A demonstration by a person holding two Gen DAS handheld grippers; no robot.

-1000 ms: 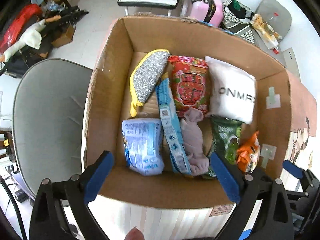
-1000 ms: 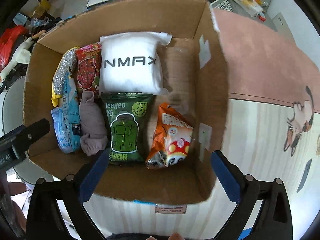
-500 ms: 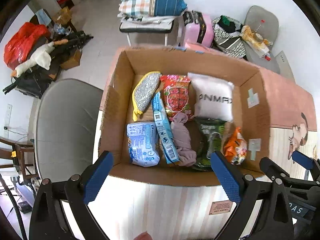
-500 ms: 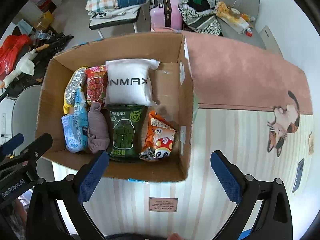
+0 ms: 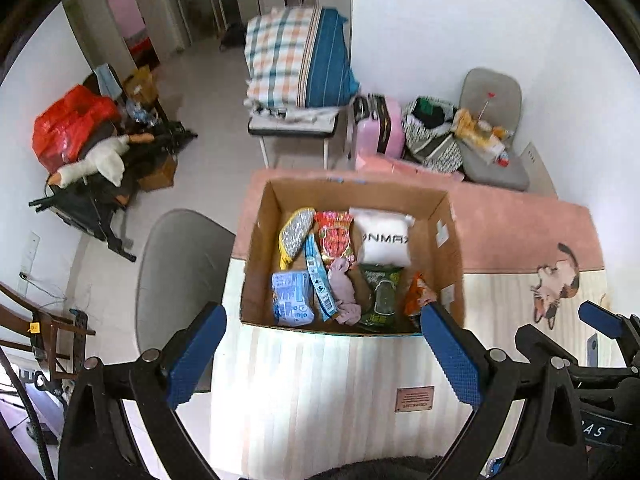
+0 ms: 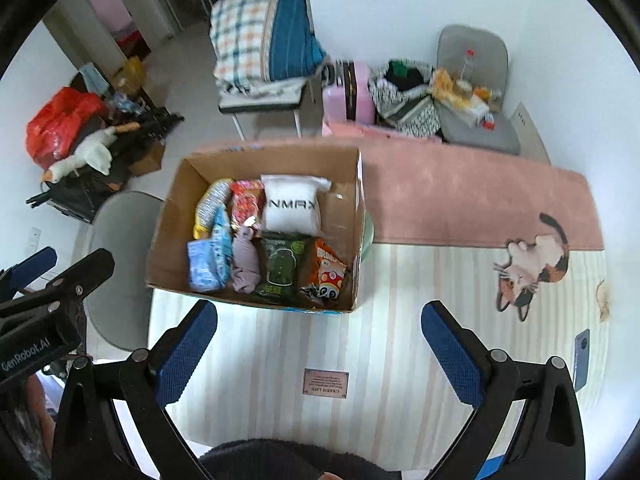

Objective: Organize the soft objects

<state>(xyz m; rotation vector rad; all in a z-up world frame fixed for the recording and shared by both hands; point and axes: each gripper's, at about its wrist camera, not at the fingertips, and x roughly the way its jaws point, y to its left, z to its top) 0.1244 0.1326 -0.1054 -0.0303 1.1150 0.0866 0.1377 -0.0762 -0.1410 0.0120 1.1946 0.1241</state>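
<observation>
An open cardboard box (image 5: 450, 240) (image 6: 164, 236) stands on the table. Inside lie a white pillow pack (image 5: 385, 240) (image 6: 293, 208), a red snack bag (image 5: 335, 240) (image 6: 247, 202), a silver-and-yellow mitt (image 5: 295, 230) (image 6: 210, 204), blue packs (image 5: 291, 298) (image 6: 204, 266), a mauve cloth (image 5: 343, 296) (image 6: 245, 264), a green bag (image 5: 382, 296) (image 6: 280, 270) and an orange bag (image 5: 414, 298) (image 6: 326, 274). My left gripper (image 5: 322, 356) and right gripper (image 6: 318, 350) are open, empty, high above the table, near the box's front.
The table mat has a striped part (image 6: 420, 300), a pink band (image 6: 460, 196) and a cat picture (image 6: 532, 264). A grey chair (image 5: 180, 268) stands left of the table. Chairs with bedding (image 5: 296, 64) and bags (image 5: 432, 136) stand behind; a phone (image 6: 581, 358) lies at right.
Both grippers have pulled up and back from the box, so it looks much smaller and more of the room shows. The box's contents have not moved.
</observation>
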